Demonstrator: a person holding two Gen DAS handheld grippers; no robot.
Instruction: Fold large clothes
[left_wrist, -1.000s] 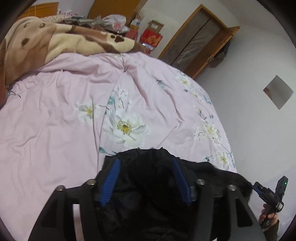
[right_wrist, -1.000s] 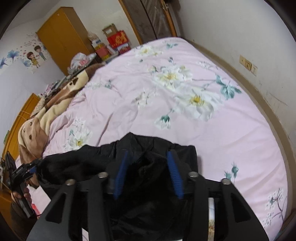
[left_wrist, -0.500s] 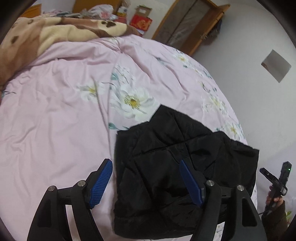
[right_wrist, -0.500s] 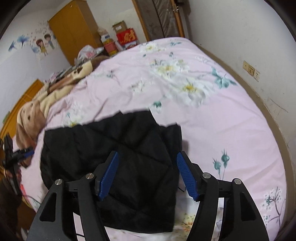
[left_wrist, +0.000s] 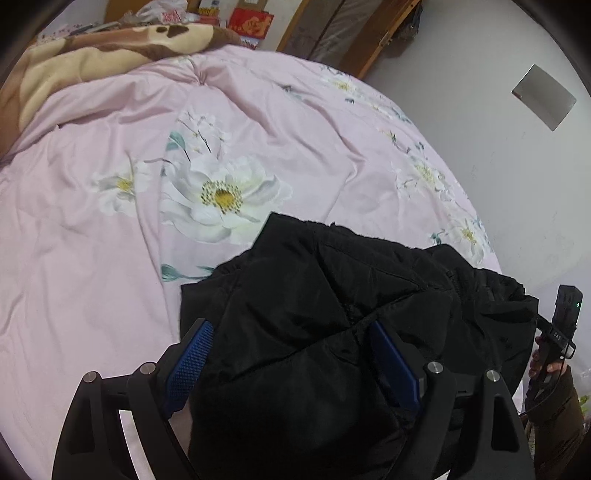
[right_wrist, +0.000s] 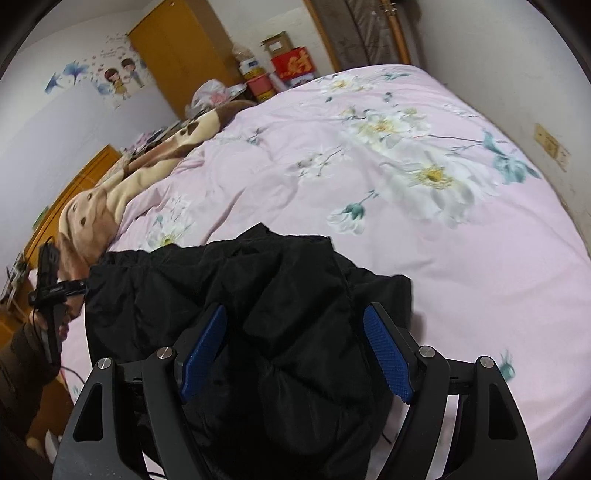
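Left wrist view: the left hand-held gripper (left_wrist: 291, 363) hangs over the near-left part of the black padded jacket (left_wrist: 332, 332), which lies bundled on the near edge of the bed (left_wrist: 92, 258) with its pink floral cover. Its jaws are opening; the blue pads (left_wrist: 190, 360) stand clear on either side of the padding, which bulges up between them, so the garment looks released rather than pinched. At the right rim the person's other hand (left_wrist: 550, 373) holds the second tool beside the jacket's far end. The bundle's long axis runs left to right along the bed's near edge, with one peaked corner pointing up the bed toward the big white flower (left_wrist: 221, 195).

Right wrist view: the right hand-held gripper (right_wrist: 295, 354) is likewise opening over the jacket's (right_wrist: 258, 295) right end, pads apart, fabric heaped between them but not squeezed. A brown bear-print blanket (right_wrist: 122, 192) lies well apart at the head of the bed.

Risks, as I judge them: the puffy filling may spring the fold open once let go; the near part seems to overhang the mattress edge, so the slick shell could slide off; and a lifting pad could snag a ridge of fabric and drag the fold askew.
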